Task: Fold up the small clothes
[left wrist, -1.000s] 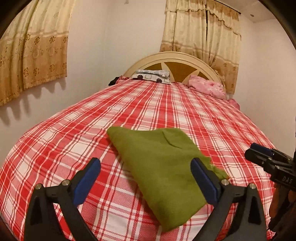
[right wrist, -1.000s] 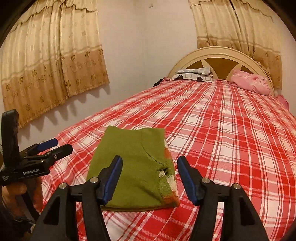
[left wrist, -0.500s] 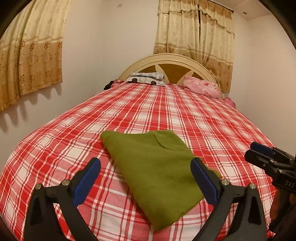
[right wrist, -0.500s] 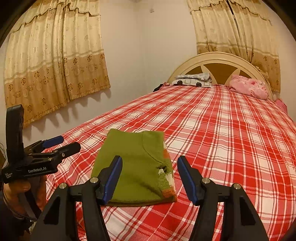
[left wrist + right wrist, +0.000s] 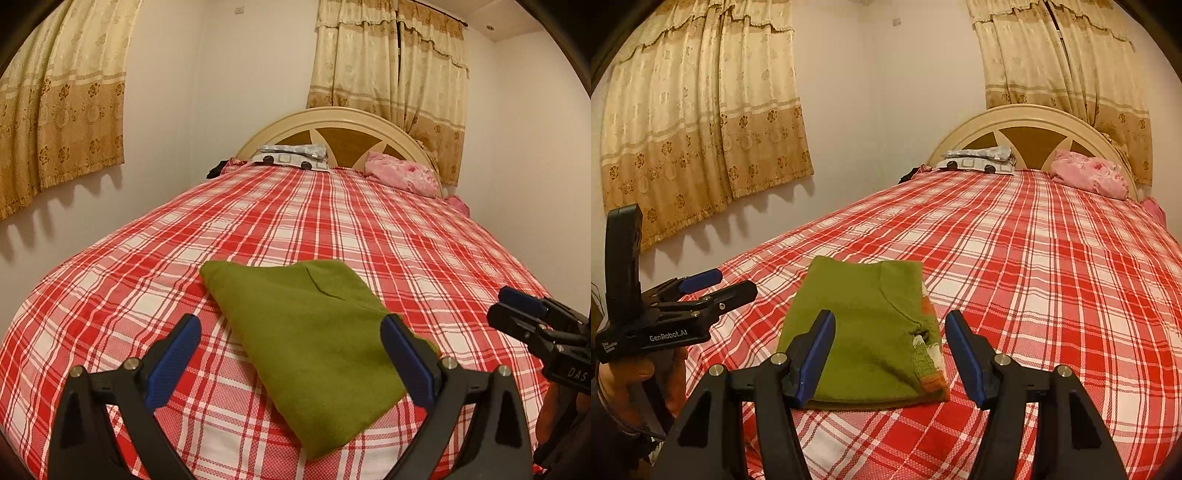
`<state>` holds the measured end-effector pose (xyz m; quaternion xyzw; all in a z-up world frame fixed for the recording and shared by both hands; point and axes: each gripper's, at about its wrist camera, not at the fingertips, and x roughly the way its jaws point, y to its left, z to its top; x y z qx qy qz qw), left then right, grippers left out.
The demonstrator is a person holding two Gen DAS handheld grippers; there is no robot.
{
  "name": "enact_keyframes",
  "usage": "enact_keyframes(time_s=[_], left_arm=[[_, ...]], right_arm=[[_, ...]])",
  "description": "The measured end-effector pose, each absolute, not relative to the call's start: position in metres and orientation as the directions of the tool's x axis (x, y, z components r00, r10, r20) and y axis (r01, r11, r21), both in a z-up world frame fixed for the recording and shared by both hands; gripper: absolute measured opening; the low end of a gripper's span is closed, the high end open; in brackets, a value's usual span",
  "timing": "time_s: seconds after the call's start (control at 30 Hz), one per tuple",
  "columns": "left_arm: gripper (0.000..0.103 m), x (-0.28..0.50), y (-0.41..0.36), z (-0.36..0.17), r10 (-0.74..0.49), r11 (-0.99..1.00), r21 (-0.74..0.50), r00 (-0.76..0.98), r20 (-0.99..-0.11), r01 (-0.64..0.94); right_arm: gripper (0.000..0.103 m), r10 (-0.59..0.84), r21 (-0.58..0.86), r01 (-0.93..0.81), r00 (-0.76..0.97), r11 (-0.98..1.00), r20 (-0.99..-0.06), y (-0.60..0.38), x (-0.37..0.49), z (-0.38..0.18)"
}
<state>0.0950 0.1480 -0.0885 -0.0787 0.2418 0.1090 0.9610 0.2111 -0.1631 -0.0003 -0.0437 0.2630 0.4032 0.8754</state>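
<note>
Holding two sets of jaws above the foot of a bed (image 5: 295,221), I list what lies before me. Item one: a green sweater (image 5: 314,332), folded into a compact rectangle, lying flat on the red and white checked bedspread (image 5: 1052,277) near the foot end; from the right wrist view a patch of orange and white knit pattern shows along its right edge. Item two: my left jaws (image 5: 291,354), released and standing wide, blue pads on either side of the sweater as seen from above, nothing clenched between them and not touching the cloth. Item three: my right jaws (image 5: 890,350), likewise released, spread apart over the near edge of the sweater, gripping nothing. Each tool appears at the edge of the other's view, and a hand (image 5: 631,376) shows under the left one. Item four: a cream and brown arched headboard (image 5: 343,125) at the far end. Item five: a grey and white patterned pillow (image 5: 291,157) against the headboard, left side. Item six: a pink bundle of cloth (image 5: 400,173) against the headboard, right side. Item seven: gold flowered curtains (image 5: 701,129), one set on the side wall, one behind the headboard.
</note>
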Motion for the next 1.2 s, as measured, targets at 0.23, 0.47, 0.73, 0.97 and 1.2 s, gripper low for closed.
enact_keyframes(time_s=[0.23,0.47,0.73,0.97,1.2], left_arm=[[0.1,0.095,0.146,-0.088,0.167,0.965,-0.097,0.86,-0.483,-0.242],[0.1,0.095,0.145,-0.088,0.171,0.966,-0.085,0.855,-0.489,-0.242],[0.103,0.094,0.144,-0.084,0.179,0.968,-0.072,0.861,-0.476,-0.241],[0.103,0.094,0.145,-0.082,0.183,0.966,-0.075,0.861,-0.474,-0.247],[0.103,0.091,0.147,-0.078,0.192,0.964,-0.077,0.87,-0.453,-0.253]], right_arm=[[0.063,0.685,0.136,-0.733,0.53,0.666,-0.499,-0.161,0.209,-0.001],[0.063,0.69,0.134,-0.739,0.527,0.661,-0.495,-0.161,0.206,-0.001],[0.063,0.693,0.132,-0.74,0.53,0.66,-0.489,-0.161,0.205,0.0],[0.063,0.693,0.124,-0.745,0.527,0.655,-0.492,-0.159,0.202,0.0],[0.063,0.698,0.117,-0.754,0.522,0.646,-0.491,-0.158,0.198,0.001]])
